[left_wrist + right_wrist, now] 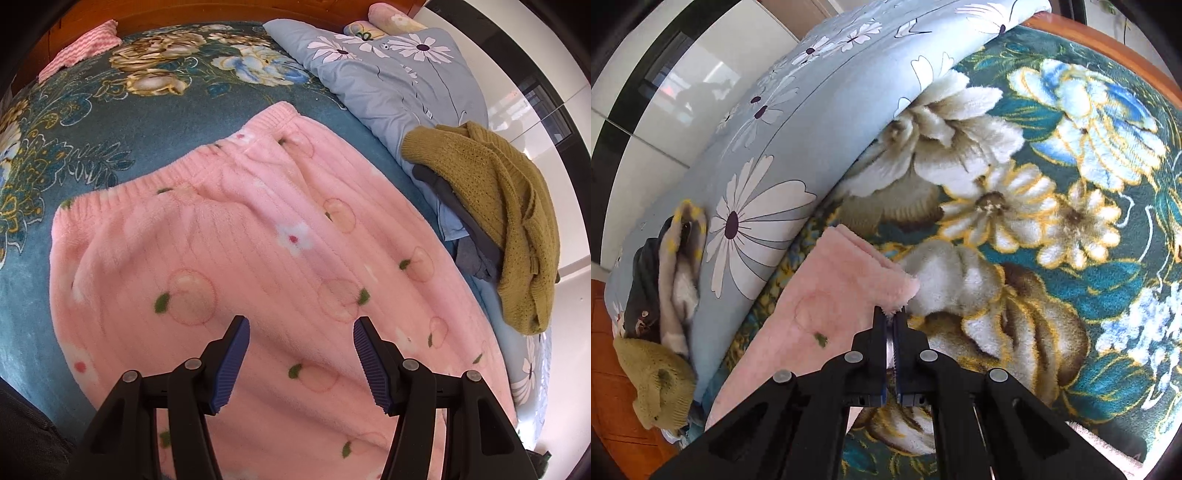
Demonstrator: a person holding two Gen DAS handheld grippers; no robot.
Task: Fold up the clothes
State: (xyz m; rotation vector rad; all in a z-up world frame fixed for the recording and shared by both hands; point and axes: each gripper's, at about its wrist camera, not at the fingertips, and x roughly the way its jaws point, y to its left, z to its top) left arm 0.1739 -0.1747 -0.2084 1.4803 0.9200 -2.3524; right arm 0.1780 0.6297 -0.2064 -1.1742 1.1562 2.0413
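Pink fleece pyjama trousers (pixel 236 258) with peach prints lie spread on the teal flowered blanket (pixel 147 114), waistband toward the far side. My left gripper (pixel 301 328) is open, hovering just above the pink fabric, holding nothing. In the right wrist view my right gripper (pixel 894 314) is shut on the corner of a pink trouser leg end (pixel 849 280), whose hem lies on the blanket (pixel 1071 206).
A folded blue daisy quilt (pixel 391 70) lies along the bed's right side, with a mustard knit sweater (pixel 495 206) and dark clothes on it. A pink striped cloth (pixel 81 48) sits at the far left. In the right view the quilt (pixel 768 155) borders the trousers.
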